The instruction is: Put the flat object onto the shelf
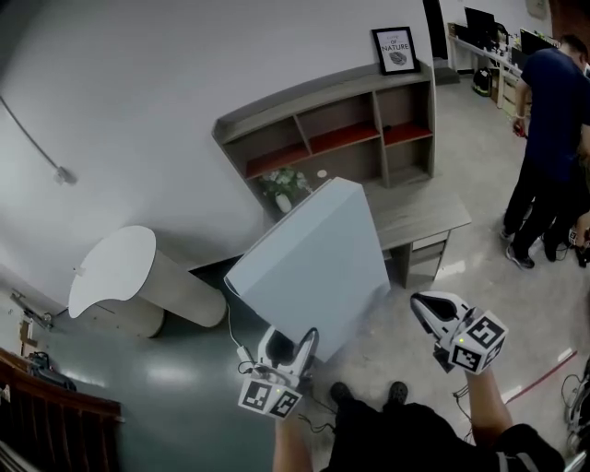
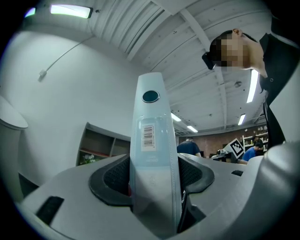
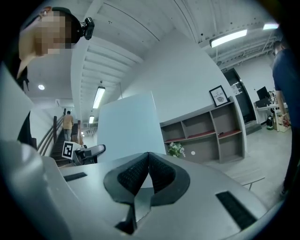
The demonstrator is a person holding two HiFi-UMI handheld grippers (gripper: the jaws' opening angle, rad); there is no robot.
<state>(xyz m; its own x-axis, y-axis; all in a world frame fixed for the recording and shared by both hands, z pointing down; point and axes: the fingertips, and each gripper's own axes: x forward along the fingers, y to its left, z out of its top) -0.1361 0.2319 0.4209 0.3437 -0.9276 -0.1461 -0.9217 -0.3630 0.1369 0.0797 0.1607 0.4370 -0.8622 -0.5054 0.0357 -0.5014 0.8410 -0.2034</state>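
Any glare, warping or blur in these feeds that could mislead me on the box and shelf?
Head view: fisheye bows the shelf; soft glare on the floor; box sharp. Left gripper view: box stretched edge-on, ceiling lamp blown out. Right gripper view: dark vignetted corners, strip light blown out, shelf clear.

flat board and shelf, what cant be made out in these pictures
- Head view: the flat board hides the shelf's lower left and part of the plant.
- Left gripper view: barcode label print too small; the board's bottom edge is buried in the left gripper.
- Right gripper view: the right gripper blocks the board's lower part.
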